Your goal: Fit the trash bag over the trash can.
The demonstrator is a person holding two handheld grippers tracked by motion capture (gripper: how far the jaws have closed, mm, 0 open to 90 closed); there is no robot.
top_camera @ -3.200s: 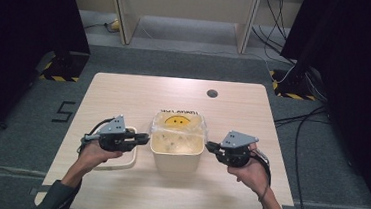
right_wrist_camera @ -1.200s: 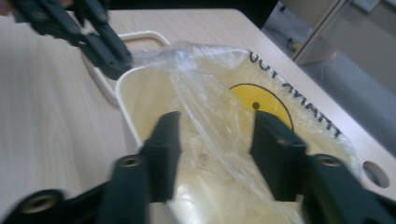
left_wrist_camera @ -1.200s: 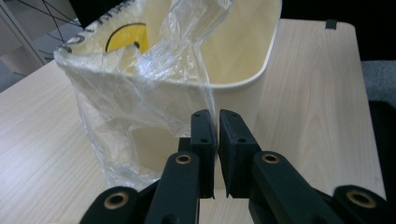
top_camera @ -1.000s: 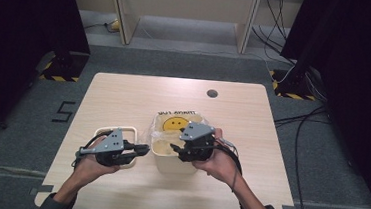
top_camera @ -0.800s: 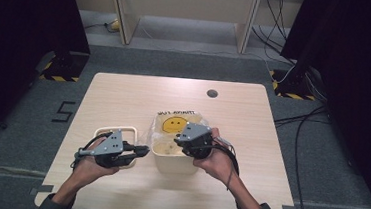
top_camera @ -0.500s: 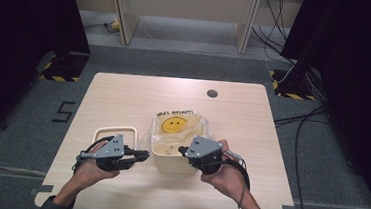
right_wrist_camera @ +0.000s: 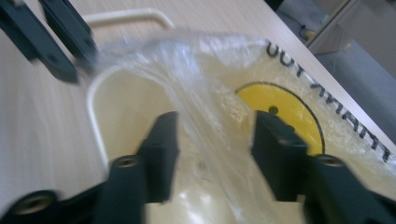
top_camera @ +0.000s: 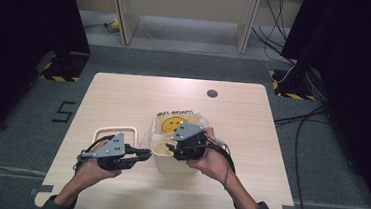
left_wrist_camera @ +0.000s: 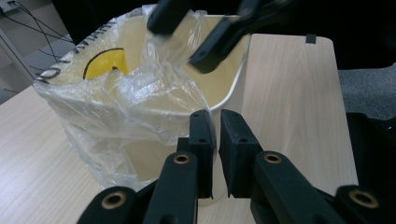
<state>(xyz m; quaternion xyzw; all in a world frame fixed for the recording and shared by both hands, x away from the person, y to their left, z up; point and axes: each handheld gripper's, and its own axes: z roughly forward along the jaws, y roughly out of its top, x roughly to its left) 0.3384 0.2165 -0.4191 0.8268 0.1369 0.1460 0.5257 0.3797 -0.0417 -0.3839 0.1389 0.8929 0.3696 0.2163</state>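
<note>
Bin (top_camera: 169, 158) at table (top_camera: 271, 141) middle, bag (left_wrist_camera: 116, 102) half over rim. Left gripper (left_wrist_camera: 217, 140) nearly closed, beside near wall, grasping nothing clear. Right gripper (right_wrist_camera: 215, 135) spread above bag. Lining seems unfinished.

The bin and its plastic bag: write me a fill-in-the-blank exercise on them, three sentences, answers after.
1. The clear plastic bag lining the cream bin bears a smiley face coloured ____.
2. The right gripper hangs over the bin's mouth with its jaws ____.
3. In the high view, the left gripper is at the bin's ____ side.

Missing words: yellow; open; left
</note>
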